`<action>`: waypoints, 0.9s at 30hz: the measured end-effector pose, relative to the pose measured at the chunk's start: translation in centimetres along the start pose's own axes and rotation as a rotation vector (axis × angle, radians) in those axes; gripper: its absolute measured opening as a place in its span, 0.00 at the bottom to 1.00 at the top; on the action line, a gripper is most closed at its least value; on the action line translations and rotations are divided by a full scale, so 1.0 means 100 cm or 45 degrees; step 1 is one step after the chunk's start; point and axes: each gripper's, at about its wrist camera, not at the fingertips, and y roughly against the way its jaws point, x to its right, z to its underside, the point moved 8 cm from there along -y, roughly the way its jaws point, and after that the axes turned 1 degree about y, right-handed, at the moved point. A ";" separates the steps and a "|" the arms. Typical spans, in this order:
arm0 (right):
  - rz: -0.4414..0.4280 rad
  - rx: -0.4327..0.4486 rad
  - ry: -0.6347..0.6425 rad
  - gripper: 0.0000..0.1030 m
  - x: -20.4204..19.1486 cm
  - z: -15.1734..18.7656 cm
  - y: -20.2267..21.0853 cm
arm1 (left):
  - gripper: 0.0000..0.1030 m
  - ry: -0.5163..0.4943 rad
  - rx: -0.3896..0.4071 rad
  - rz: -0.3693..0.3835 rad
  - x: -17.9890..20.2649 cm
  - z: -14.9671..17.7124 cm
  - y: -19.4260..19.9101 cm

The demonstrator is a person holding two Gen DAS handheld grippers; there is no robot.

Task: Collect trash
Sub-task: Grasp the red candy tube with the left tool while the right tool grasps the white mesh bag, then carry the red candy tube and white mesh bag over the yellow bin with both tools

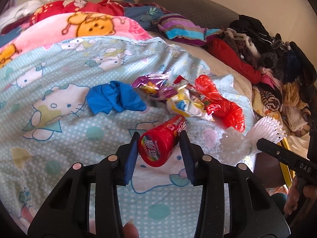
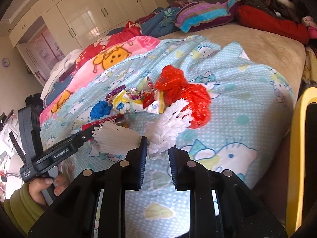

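Left wrist: your left gripper [image 1: 159, 148] is clamped on the red candy tube [image 1: 158, 144], just in front of the wrapper pile [image 1: 186, 101] on the bed quilt [image 1: 59, 75]. Right wrist: your right gripper [image 2: 157, 154] is pinched tight on the white foam net [image 2: 168, 127], near the red plastic bag [image 2: 184, 97] beside that pile.

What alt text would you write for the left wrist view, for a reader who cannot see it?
The left gripper clamps a red candy tube above a light blue cartoon-cat blanket. Behind it lie a blue crumpled bag, snack wrappers and a red plastic bag; at right, the right gripper holds white foam netting.
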 end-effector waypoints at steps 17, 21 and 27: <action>0.025 0.121 0.007 0.20 0.011 -0.016 0.043 | 0.27 -0.191 0.050 0.001 0.060 -0.015 0.023; 0.039 0.140 -0.001 0.20 0.017 -0.018 0.051 | 0.26 -0.213 0.063 0.010 0.072 -0.018 0.026; 0.063 0.170 -0.017 0.20 0.026 -0.021 0.063 | 0.26 -0.232 0.073 0.024 0.090 -0.021 0.030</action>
